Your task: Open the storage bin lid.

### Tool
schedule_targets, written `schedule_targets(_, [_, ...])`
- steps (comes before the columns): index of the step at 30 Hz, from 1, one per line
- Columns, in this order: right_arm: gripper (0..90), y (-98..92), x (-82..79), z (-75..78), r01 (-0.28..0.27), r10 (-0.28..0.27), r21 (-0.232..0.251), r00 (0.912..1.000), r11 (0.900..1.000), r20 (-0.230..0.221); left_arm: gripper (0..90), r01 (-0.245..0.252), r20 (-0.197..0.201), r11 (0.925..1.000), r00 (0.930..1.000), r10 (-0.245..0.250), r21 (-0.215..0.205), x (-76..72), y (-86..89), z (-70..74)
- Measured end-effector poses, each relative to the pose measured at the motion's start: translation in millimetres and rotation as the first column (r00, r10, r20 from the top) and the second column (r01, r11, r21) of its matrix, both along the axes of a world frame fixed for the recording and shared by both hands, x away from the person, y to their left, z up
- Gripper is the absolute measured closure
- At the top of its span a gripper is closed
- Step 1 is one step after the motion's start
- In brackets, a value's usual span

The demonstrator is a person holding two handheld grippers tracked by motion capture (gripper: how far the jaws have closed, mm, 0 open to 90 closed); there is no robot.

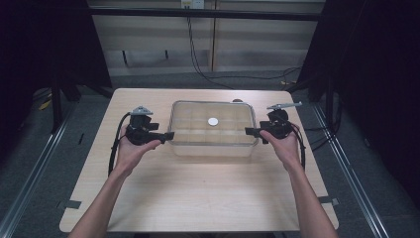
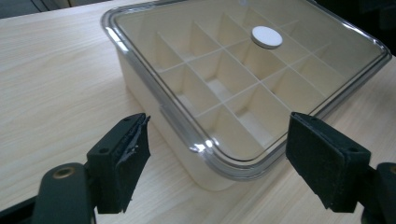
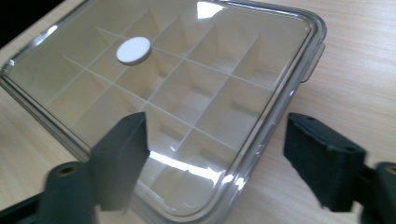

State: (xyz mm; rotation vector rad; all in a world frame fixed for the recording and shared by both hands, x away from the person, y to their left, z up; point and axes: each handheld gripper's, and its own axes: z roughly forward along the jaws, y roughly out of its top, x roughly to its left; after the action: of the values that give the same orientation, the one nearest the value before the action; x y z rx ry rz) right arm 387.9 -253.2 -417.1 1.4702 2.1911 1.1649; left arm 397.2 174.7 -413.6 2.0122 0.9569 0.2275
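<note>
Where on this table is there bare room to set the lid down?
The light wooden table is bare between the clear-lidded compartment box and the near edge. Beside the box it is crowded: left gripper, right gripper.

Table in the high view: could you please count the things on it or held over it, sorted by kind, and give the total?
Divided storage box with clear lid: 1
White round disc on the lid: 1
Hand-held grippers, both with jaws open, left gripper and right gripper: 2
Total: 4
</note>
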Motion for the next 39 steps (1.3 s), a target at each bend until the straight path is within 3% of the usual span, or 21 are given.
schedule_targets(3, [19.9,-1.6,3.2,0.6,0.000,0.000,0.021,1.0000,1.000,-0.009,21.7,0.001,0.012,0.9999,0.9999,-0.001,0.010,0.5,-4.8,2.3])
schedule_targets(5, [17.0,1.1,4.5,-0.2,0.010,-0.011,-0.015,0.9996,1.000,-0.027,21.4,-0.001,0.012,1.0000,0.9999,0.001,0.009,4.1,-4.7,2.4])
schedule_targets(8, [17.4,1.2,6.9,-4.0,-0.002,0.002,0.004,0.9994,1.000,-0.036,21.6,-0.018,-0.021,0.9998,0.9996,0.017,-0.009,12.8,-3.8,-4.9])
schedule_targets(10, [19.7,-1.6,11.0,-10.0,-0.018,0.020,0.036,0.9985,0.999,-0.051,24.8,-0.036,-0.051,0.9993,0.9980,0.036,0.007,18.9,-3.6,-11.8])
schedule_targets(12, [19.3,-5.6,14.0,-15.2,-0.010,0.014,0.064,0.9977,0.998,-0.067,23.7,-0.030,-0.061,0.9996,0.9977,0.030,-0.001,21.6,-4.6,-16.3])
schedule_targets(15, [19.3,-5.1,15.5,-16.9,-0.010,0.014,0.062,0.9978,0.998,-0.065,25.0,-0.020,-0.057,0.9998,0.9982,0.020,0.000,24.3,-6.6,-17.9])
schedule_targets(17, [18.0,-4.0,17.1,-16.9,-0.013,0.017,0.065,0.9977,0.998,-0.065,27.0,-0.009,-0.073,0.9997,0.9973,0.007,-0.025,26.2,-9.6,-19.0])
schedule_targets(19, [17.8,-1.8,17.8,-16.9,-0.036,0.040,0.077,0.9973,0.996,-0.061,33.3,0.002,-0.057,1.0000,0.9984,-0.002,0.000,25.8,-14.6,-19.3])
schedule_targets(24, [14.1,6.4,18.6,-17.8,-0.028,0.031,0.042,0.9975,0.999,-0.064,29.5,0.009,-0.071,0.9997,0.9974,-0.007,0.025,29.7,-17.7,-23.0])
schedule_targets(29, [11.7,8.7,22.5,-22.4,-0.009,0.011,0.022,0.9963,1.000,-0.085,24.1,0.017,-0.085,0.9997,0.9963,-0.015,0.017,33.6,-21.5,-25.8])
schedule_targets(30, [13.9,9.4,23.8,-25.3,-0.016,0.018,0.024,0.9941,1.000,-0.107,21.7,0.024,-0.090,0.9995,0.9957,-0.023,0.018,34.1,-22.1,-26.3])
schedule_targets(32, [10.1,9.6,24.8,-31.4,-0.031,0.040,0.070,0.9897,0.997,-0.137,18.5,0.039,-0.098,0.9990,0.9945,-0.037,0.019,34.8,-21.8,-26.8])
schedule_targets(34, [13.4,9.4,22.8,-31.9,-0.006,0.012,0.069,0.9954,0.998,-0.095,18.1,0.044,-0.104,0.9989,0.9937,-0.042,0.017,36.1,-21.5,-27.4])
schedule_targets(39, [8.6,14.0,27.2,-31.9,0.005,0.002,0.058,0.9929,0.998,-0.119,15.6,0.045,-0.119,0.9990,0.9919,-0.044,0.004,39.5,-23.7,-29.5])
